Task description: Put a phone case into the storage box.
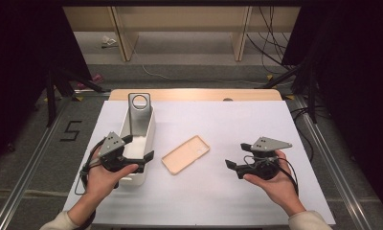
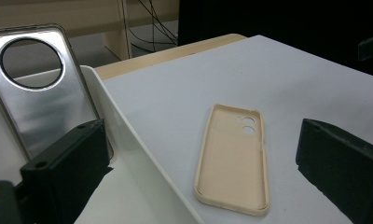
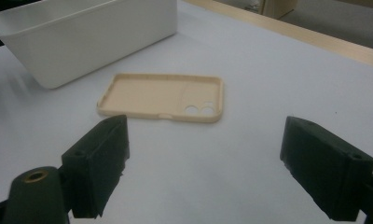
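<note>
A beige phone case (image 1: pixel 185 154) (image 2: pixel 233 158) (image 3: pixel 163 96) lies hollow side up on the white table, between the two grippers. A silver phone case (image 1: pixel 139 115) (image 2: pixel 42 88) with a round camera hole stands upright at the far end of a white bin (image 1: pixel 150 136) (image 2: pixel 138 154) (image 3: pixel 86 35). My left gripper (image 1: pixel 138 153) (image 2: pixel 198 172) is open; one jaw hangs over the bin, the other over the table. My right gripper (image 1: pixel 237 155) (image 3: pixel 217 168) is open, right of the beige case, holding nothing.
The white sheet (image 1: pixel 237 124) covers a wooden table whose far edge (image 1: pixel 194 94) shows. Wooden furniture legs and cables stand on the floor beyond. Dark stands flank the table on both sides.
</note>
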Tool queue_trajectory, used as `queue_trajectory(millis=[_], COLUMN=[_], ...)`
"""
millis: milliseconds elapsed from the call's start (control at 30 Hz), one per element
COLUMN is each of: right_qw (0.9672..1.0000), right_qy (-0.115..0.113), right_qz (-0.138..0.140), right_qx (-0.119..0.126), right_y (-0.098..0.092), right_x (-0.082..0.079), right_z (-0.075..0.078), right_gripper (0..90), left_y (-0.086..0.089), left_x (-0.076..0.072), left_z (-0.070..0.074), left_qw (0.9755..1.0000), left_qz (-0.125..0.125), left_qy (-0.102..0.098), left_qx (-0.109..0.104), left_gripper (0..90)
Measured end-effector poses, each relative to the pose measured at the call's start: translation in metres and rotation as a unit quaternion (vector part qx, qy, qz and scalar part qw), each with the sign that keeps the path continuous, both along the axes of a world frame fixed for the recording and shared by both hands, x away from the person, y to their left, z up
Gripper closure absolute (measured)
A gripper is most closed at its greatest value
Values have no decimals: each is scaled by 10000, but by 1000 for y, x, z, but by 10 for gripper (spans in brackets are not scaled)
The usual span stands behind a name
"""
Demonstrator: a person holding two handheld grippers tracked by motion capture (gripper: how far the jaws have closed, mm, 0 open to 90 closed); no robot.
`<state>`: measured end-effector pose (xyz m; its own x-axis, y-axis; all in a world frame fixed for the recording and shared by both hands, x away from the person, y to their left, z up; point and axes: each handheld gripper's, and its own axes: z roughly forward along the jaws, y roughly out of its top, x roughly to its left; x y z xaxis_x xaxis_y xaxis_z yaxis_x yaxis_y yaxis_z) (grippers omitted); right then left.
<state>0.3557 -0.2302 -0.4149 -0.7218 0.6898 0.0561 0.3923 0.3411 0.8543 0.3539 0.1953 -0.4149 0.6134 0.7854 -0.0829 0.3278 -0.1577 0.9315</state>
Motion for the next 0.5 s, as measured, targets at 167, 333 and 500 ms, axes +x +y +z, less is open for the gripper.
queue_trajectory(millis=[167,333,500], right_qw=[10000,10000,10000], right_qy=[-19,-6,6], right_qz=[1,-2,-17], right_qx=[-2,-7,-3], right_y=[0,0,-2], right_x=[0,1,1], right_z=[1,0,0], right_gripper=[163,163,163], left_y=[-1,-1,-1], left_x=[-1,0,0], left_z=[1,0,1], left_qw=[10000,10000,10000], left_qz=[-19,-18,-8], left_qy=[-16,1,-15], left_qx=[-6,-16,-18], left_gripper=[23,23,22])
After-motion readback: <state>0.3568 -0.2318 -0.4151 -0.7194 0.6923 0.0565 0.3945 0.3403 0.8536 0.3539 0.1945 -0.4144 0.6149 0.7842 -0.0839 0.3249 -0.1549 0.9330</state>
